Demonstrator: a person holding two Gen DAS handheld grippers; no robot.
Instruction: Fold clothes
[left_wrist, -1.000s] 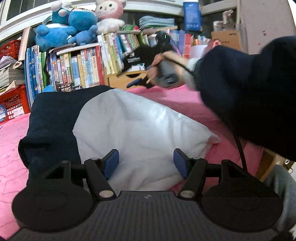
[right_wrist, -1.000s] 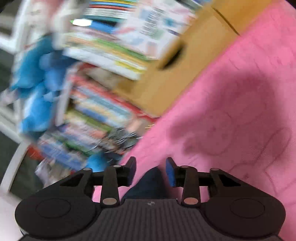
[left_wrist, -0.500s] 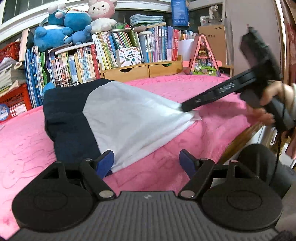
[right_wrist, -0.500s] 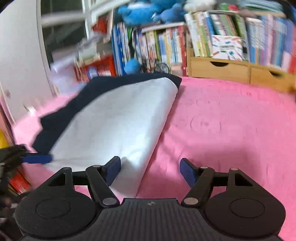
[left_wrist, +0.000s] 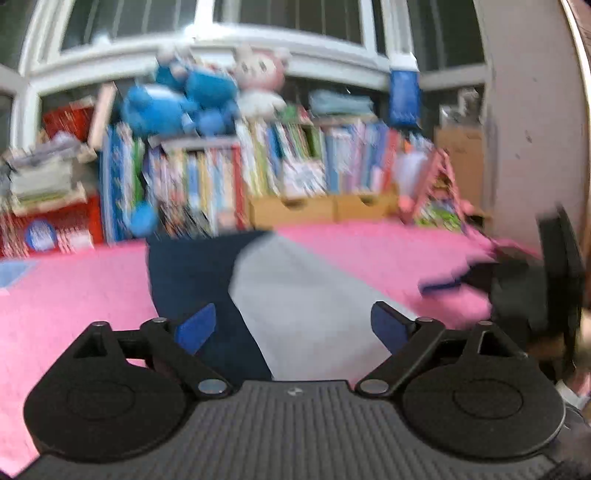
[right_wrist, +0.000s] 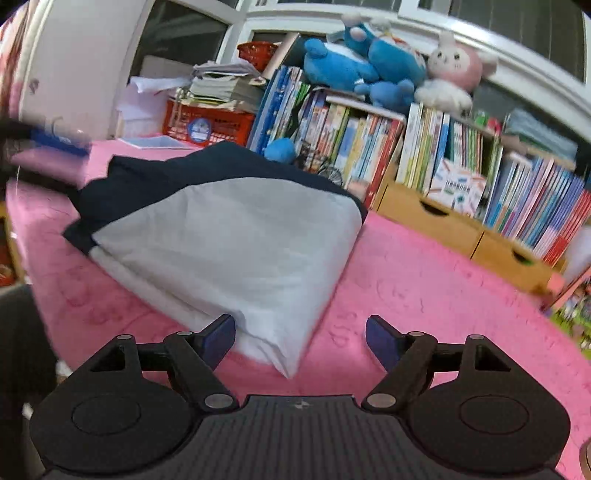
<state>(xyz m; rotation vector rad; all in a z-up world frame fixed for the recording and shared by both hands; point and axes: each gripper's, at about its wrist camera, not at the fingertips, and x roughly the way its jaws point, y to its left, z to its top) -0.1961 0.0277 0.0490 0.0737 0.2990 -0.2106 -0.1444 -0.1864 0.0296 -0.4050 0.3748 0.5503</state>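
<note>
- Plainly, both claws are seen spread with nothing pinched: the left claw (left_wrist: 291, 326) hangs above the near edge of the folded garment (right_wrist: 229, 236), and the right claw (right_wrist: 300, 338) is held just off its near corner; both have just been opening, with no cloth between the pads.
- The garment, dark navy with a pale grey panel folded over the top, is laid on the pink bed cover (right_wrist: 424, 280), in front of the row of books (right_wrist: 369, 144) and the wooden drawers (right_wrist: 439, 218).
- The fold is judged to be finished or close to it; a further fold or some smoothing may be left.
- A risk is judged at the near corner, where several grey layers are stacked loosely: if only the top layer is pinched, the stack could be peeled open and the fold undone.
- A second risk is judged from the soft cover beneath: a low pinch could gather pink cover together with cloth and drag the whole bundle askew.
- The left view is blurred, so its pads' exact clearance over the cloth cannot be told.
- Compared with a second ago, the right claw is no longer tilted towards the shelves; it is now levelled at the garment's corner, and the sleeve that crossed the left view is gone.
- The left claw is seen further back, with more pink cover in view.
</note>
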